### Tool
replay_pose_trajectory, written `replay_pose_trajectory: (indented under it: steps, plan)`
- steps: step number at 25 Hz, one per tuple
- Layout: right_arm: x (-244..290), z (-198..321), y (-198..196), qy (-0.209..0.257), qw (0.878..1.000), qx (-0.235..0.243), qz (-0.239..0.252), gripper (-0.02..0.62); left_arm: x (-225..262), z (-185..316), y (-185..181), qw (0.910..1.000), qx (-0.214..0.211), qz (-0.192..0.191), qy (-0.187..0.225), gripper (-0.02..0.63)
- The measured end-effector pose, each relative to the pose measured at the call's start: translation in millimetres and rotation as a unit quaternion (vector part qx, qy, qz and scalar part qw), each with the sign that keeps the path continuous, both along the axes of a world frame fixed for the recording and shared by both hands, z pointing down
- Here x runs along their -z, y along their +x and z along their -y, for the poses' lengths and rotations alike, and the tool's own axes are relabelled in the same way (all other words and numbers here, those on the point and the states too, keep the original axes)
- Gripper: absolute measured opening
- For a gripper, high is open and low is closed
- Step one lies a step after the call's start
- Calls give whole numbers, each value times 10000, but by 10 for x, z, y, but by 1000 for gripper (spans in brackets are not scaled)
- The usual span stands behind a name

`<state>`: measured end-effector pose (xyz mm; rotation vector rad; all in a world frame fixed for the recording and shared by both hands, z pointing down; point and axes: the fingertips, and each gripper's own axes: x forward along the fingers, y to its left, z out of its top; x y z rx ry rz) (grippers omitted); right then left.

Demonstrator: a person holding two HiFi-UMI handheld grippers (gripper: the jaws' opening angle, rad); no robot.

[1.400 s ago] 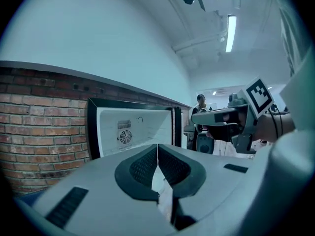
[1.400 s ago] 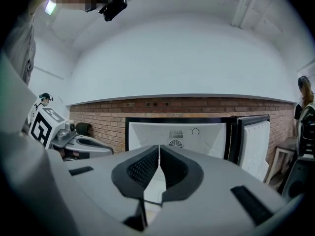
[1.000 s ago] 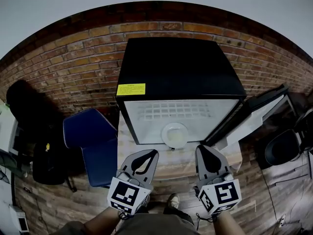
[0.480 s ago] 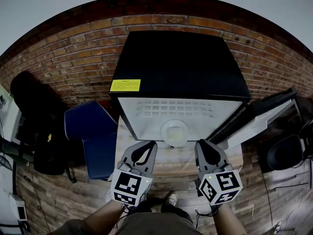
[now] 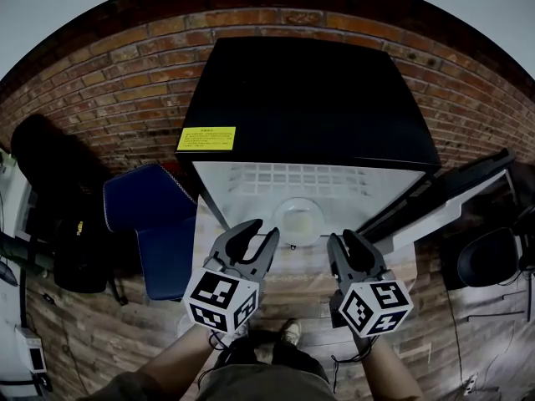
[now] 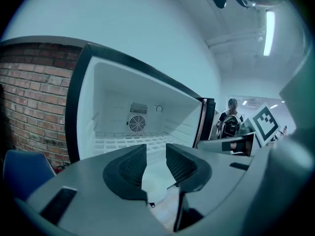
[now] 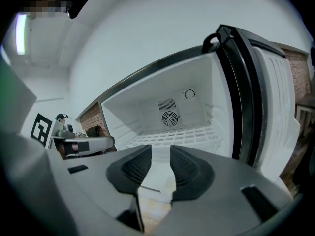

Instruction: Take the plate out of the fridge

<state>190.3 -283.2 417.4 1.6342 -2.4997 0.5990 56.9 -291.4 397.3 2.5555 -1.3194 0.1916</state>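
The plate (image 5: 298, 219) is parked flat at the front lip of the open fridge (image 5: 309, 98), just ahead of both tools and in line with the gap between them. That puts it ahead and a bit right of the left hand-held gripper (image 5: 261, 230), and ahead and a bit left of the right hand-held gripper (image 5: 341, 238). Both sets of jaws have just been opening and are spread now, with nothing between them but a view of the white interior, and nothing is touched yet. The plate looks pale, smooth and rigid, so it's probably fairly light but slippery, and breakable if dropped. The near rim would best be pinched, one jaw over and one under, ideally from both sides so it isn't tipped.
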Motion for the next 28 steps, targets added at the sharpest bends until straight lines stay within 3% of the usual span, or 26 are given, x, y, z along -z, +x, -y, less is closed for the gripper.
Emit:
replay_pose_trajectory:
  steps: [6, 13, 20, 28]
  plan:
    - [-272, 135, 87, -232, 9986, -345, 337, 107, -266, 157, -10, 9975, 118, -534, -448, 130]
    - [-644, 248, 169, -562, 9949, -644, 545, 117, -691, 341, -61, 9878, 262, -1195, -959, 140]
    - [-1120, 340, 239, -910, 9899, -810, 724, 117, -1177, 424, -68, 9692, 379, -1807, -1631, 147]
    - [-1594, 414, 222, -1271, 9820, -841, 1119, 135, -1743, 470, 38, 9390, 379, -2500, -2331, 153]
